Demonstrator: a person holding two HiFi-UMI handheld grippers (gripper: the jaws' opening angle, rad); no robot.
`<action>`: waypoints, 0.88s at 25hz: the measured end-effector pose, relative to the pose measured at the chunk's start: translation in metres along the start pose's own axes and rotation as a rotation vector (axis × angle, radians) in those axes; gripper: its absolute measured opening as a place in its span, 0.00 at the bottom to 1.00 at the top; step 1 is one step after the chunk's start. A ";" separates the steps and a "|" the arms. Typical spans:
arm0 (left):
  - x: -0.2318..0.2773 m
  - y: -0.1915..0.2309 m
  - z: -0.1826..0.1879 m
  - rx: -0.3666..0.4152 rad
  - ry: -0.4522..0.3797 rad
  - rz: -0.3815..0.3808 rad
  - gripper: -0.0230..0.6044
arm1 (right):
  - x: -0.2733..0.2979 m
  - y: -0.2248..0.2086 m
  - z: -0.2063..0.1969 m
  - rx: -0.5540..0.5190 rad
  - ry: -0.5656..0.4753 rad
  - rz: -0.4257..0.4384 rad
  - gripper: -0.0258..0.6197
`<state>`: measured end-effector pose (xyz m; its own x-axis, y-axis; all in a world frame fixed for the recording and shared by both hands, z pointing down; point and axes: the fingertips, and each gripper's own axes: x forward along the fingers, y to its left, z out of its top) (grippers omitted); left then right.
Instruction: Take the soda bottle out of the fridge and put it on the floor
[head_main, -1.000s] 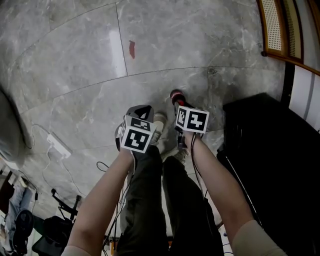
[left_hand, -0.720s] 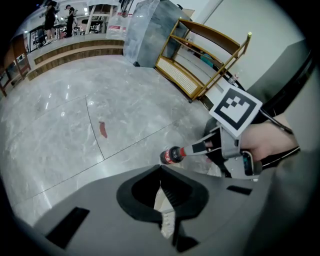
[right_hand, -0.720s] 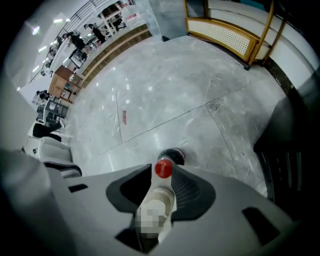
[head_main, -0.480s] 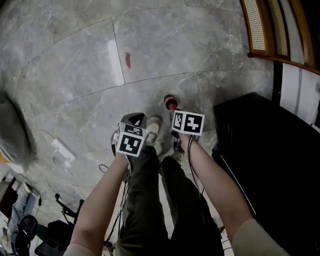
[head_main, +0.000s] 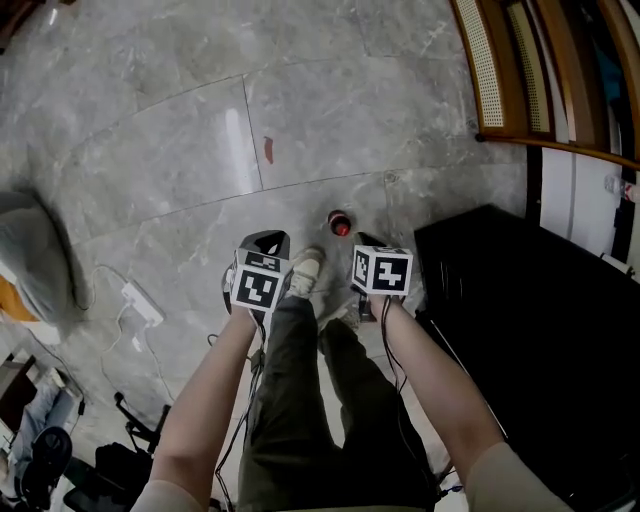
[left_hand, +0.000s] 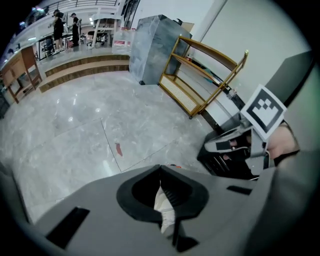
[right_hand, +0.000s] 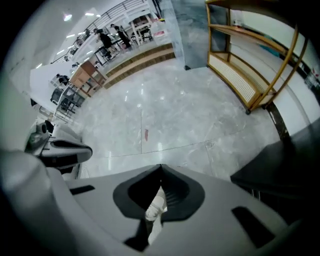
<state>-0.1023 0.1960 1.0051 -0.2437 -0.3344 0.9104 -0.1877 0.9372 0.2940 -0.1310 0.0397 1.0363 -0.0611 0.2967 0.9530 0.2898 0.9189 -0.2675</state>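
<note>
Soda bottle (head_main: 339, 222) upright on marble floor (head_main: 150, 150), near black fridge (head_main: 520, 300)

Colours and patterns, head view.
Floor (head_main: 150, 130): grey veined marble, with a red mark (head_main: 268, 150) upper centre. Soda bottle (head_main: 339, 222): red cap. Left gripper (head_main: 268, 238), right gripper (head_main: 362, 241): cubes with black-and-white squares. Cabinet (head_main: 520, 300), right: black. Trousers (head_main: 300, 400): dark olive.

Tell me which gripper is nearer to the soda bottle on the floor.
Right. In the head view the right gripper hangs just right of the soda bottle; the left gripper hangs farther away, on the bottle's left side.
</note>
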 end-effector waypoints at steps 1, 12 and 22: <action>-0.008 0.000 0.006 -0.006 -0.009 0.002 0.05 | -0.010 0.003 0.004 -0.032 -0.022 0.005 0.04; -0.102 -0.025 0.074 0.087 -0.124 0.016 0.05 | -0.142 0.049 0.053 -0.265 -0.273 0.019 0.03; -0.198 -0.086 0.138 0.108 -0.285 -0.048 0.05 | -0.270 0.076 0.094 -0.291 -0.508 0.010 0.03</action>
<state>-0.1688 0.1679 0.7593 -0.4866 -0.4064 0.7734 -0.3013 0.9090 0.2880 -0.1826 0.0541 0.7454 -0.4867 0.4586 0.7435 0.5390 0.8274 -0.1575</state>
